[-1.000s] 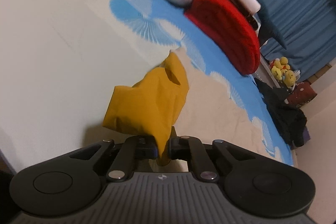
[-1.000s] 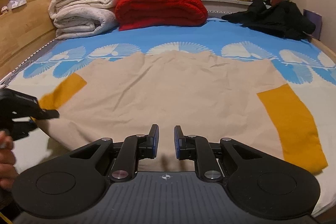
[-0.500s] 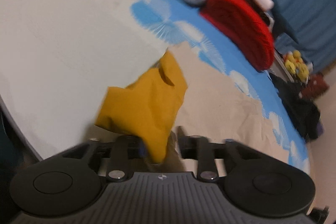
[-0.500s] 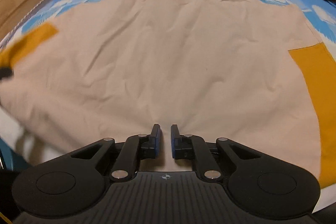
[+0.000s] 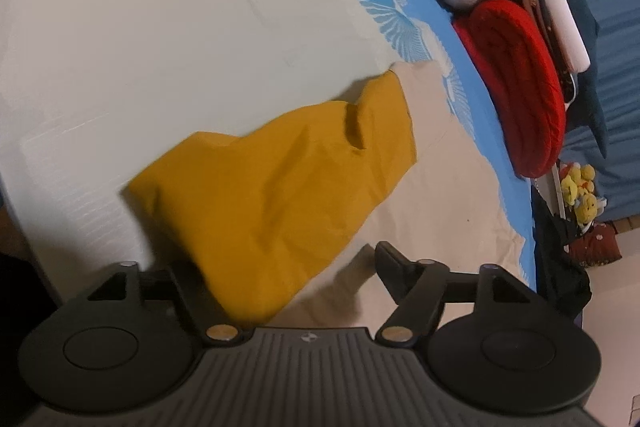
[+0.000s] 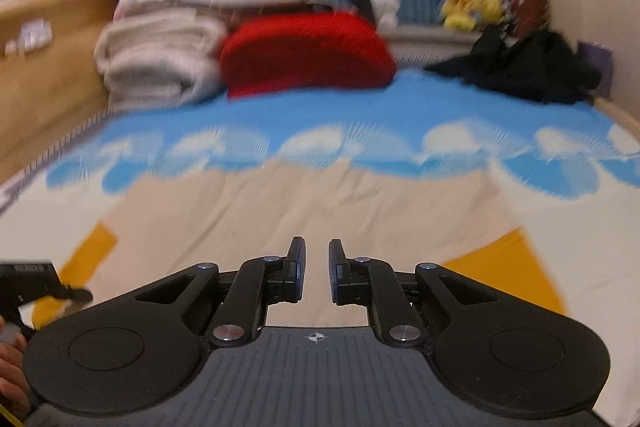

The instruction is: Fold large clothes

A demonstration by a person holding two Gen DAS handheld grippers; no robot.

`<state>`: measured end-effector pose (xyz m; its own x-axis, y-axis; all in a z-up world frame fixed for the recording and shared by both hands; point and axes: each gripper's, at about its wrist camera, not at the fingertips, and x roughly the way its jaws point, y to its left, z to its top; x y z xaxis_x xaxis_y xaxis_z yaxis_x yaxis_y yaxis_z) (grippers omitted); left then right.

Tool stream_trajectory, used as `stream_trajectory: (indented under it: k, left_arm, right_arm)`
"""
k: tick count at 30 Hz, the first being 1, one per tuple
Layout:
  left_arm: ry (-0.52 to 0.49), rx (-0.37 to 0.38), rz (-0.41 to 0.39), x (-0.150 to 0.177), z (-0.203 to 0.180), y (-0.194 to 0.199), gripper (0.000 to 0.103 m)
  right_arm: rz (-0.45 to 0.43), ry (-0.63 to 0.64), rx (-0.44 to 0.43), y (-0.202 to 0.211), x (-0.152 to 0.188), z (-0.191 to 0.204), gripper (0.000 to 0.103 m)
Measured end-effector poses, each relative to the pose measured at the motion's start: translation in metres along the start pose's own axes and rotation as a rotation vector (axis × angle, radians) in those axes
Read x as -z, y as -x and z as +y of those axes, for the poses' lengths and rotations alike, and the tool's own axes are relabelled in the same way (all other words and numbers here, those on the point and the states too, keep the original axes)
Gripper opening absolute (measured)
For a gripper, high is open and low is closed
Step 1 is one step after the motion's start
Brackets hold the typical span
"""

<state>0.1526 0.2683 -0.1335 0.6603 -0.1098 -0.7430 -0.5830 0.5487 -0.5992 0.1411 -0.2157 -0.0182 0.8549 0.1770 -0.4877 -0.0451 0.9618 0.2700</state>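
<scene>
A large beige garment (image 6: 312, 203) with mustard-yellow sleeves lies spread on the bed. In the left wrist view its left sleeve (image 5: 280, 203) is bunched and drapes over the left finger of my left gripper (image 5: 288, 279), whose jaws stand wide apart; the beige body (image 5: 448, 195) lies beyond. My right gripper (image 6: 317, 269) hovers over the garment's near hem, jaws slightly apart and empty. The right yellow sleeve (image 6: 504, 271) lies flat at its right, the left sleeve (image 6: 90, 251) at its left, next to my left gripper's body (image 6: 32, 279).
The bed sheet (image 6: 360, 115) is blue with white fan prints. Folded grey-white blankets (image 6: 160, 59) and a red blanket (image 6: 304, 51) are stacked at the headboard side. Dark clothes (image 6: 520, 67) and yellow plush toys (image 6: 472, 7) sit at the far right. Blue curtains hang behind.
My left gripper's jaws have opened wide, releasing the yellow sleeve they pinched; the sleeve now drapes loosely. My right gripper tilted down to the garment and back up, jaws staying slightly apart.
</scene>
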Motion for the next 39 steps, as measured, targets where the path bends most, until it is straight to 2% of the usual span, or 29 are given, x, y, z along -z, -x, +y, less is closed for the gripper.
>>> stream_trajectory:
  k: [1,3,5,8,10,12,15,18,21,25,28,30,33,35,36,38,39]
  left_arm:
    - [-0.011,-0.009,-0.008,0.001,-0.002,-0.001,0.076]
    - [-0.026,-0.043,-0.036,0.003,-0.006,0.000,0.062]
    - [-0.027,-0.043,-0.043,0.008,-0.007,0.001,0.034]
    - [-0.070,-0.035,-0.078,0.016,-0.018,0.009,0.022]
    - [-0.120,-0.044,-0.107,0.019,-0.032,0.016,0.019]
    - [-0.210,-0.059,-0.145,0.025,-0.052,0.027,0.018]
    - [-0.423,-0.080,-0.209,0.043,-0.098,0.044,0.017]
    - [-0.627,-0.062,-0.275,0.074,-0.153,0.063,0.016]
    - [-0.817,-0.023,-0.319,0.122,-0.213,0.081,0.015]
    - [-1.067,0.066,-0.317,0.218,-0.285,0.091,0.015]
    - [-1.302,0.097,-0.260,0.311,-0.325,0.078,0.015]
    - [-1.435,0.100,-0.198,0.369,-0.334,0.059,0.015]
    - [-1.618,0.079,-0.029,0.445,-0.330,0.015,0.018]
    - [-1.699,0.067,0.158,0.477,-0.321,-0.017,0.037]
    - [-1.733,0.066,0.203,0.485,-0.316,-0.027,0.038]
    - [-1.757,0.091,0.193,0.480,-0.317,-0.026,0.044]
    - [-1.726,0.129,0.208,0.469,-0.321,-0.019,0.048]
  right_arm:
    - [-0.023,-0.005,0.000,0.008,-0.005,-0.010,0.012]
    - [-0.068,-0.001,-0.008,0.025,-0.020,-0.035,0.013]
    - [-0.112,0.011,-0.035,0.041,-0.037,-0.061,0.016]
    - [-0.141,0.096,-0.054,0.057,-0.053,-0.092,0.027]
    - [-0.134,0.155,-0.035,0.061,-0.051,-0.114,0.029]
    - [-0.116,0.179,0.020,0.059,-0.042,-0.137,0.029]
    - [-0.069,0.132,0.077,0.055,-0.027,-0.171,0.028]
    - [-0.129,0.107,0.109,0.067,-0.022,-0.189,0.028]
    - [-0.144,0.045,0.098,0.073,-0.020,-0.212,0.028]
    - [-0.186,-0.013,0.068,0.084,-0.022,-0.237,0.028]
    - [-0.210,-0.076,0.053,0.092,-0.024,-0.254,0.028]
    - [-0.216,-0.112,0.055,0.096,-0.024,-0.266,0.028]
    - [-0.217,-0.153,0.063,0.098,-0.023,-0.281,0.028]
    - [-0.204,-0.185,0.063,0.098,-0.020,-0.291,0.029]
    - [-0.191,-0.201,0.060,0.097,-0.018,-0.296,0.029]
    - [-0.162,-0.233,0.054,0.096,-0.014,-0.303,0.029]
    - [-0.151,-0.245,0.052,0.095,-0.012,-0.305,0.029]
